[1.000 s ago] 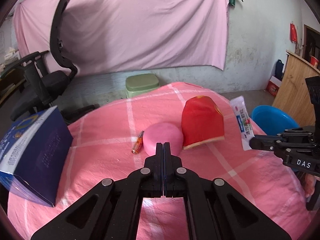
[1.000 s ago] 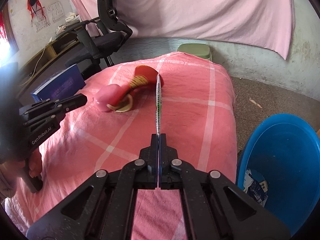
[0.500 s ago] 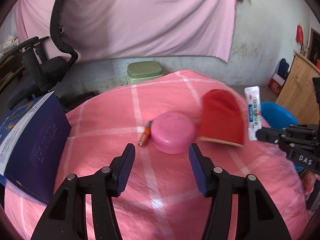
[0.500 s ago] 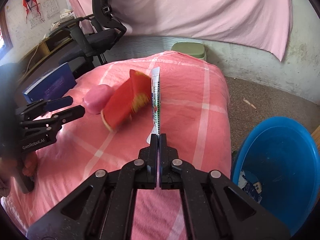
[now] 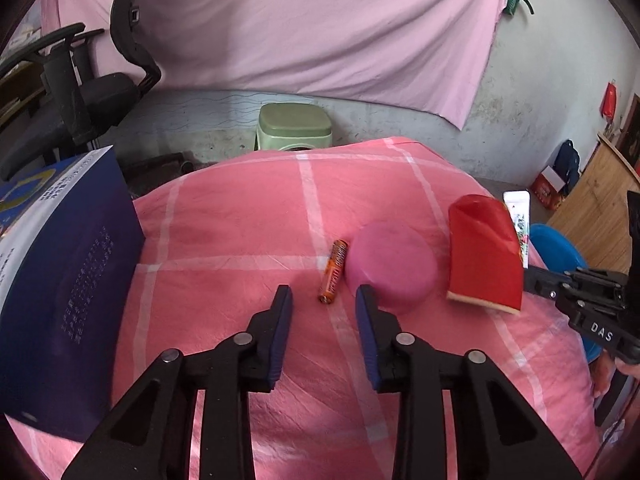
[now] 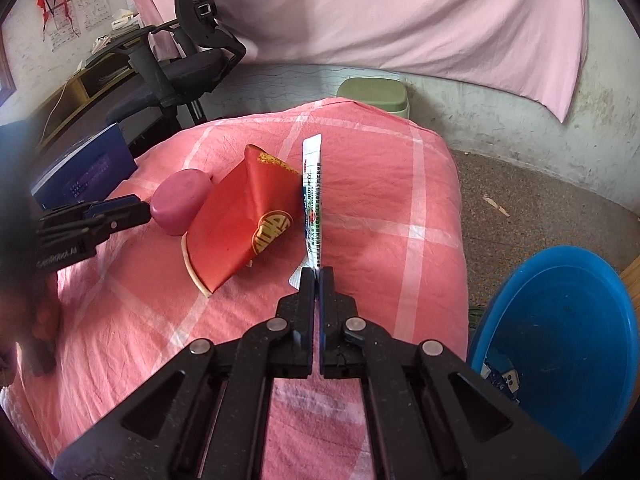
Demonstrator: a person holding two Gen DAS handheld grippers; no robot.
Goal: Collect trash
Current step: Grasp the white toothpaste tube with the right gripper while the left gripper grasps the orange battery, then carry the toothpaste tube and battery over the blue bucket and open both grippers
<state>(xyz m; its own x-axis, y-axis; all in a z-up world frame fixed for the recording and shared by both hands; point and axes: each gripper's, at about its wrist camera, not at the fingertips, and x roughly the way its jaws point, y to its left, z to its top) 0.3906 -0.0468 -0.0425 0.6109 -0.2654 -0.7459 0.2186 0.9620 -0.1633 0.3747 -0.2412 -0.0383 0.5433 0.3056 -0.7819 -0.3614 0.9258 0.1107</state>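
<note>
An orange battery lies on the pink checked cloth, its near end just between the tips of my left gripper. The jaws are closing and the pads do not touch it. To its right sit an upturned pink bowl and a crushed red paper cup. My right gripper is shut on a white sachet, held upright on edge beside the red cup. In that view the left gripper reaches in by the pink bowl.
A blue basin with some wrappers in it stands on the floor, right of the bed. A dark blue box rests at the left edge. A green stool and a black office chair stand behind.
My left gripper went from shut to wide open, then narrowed, and shifted left so the battery is at its tips. The red cup shifted beside the bowl. The right gripper kept the sachet.
</note>
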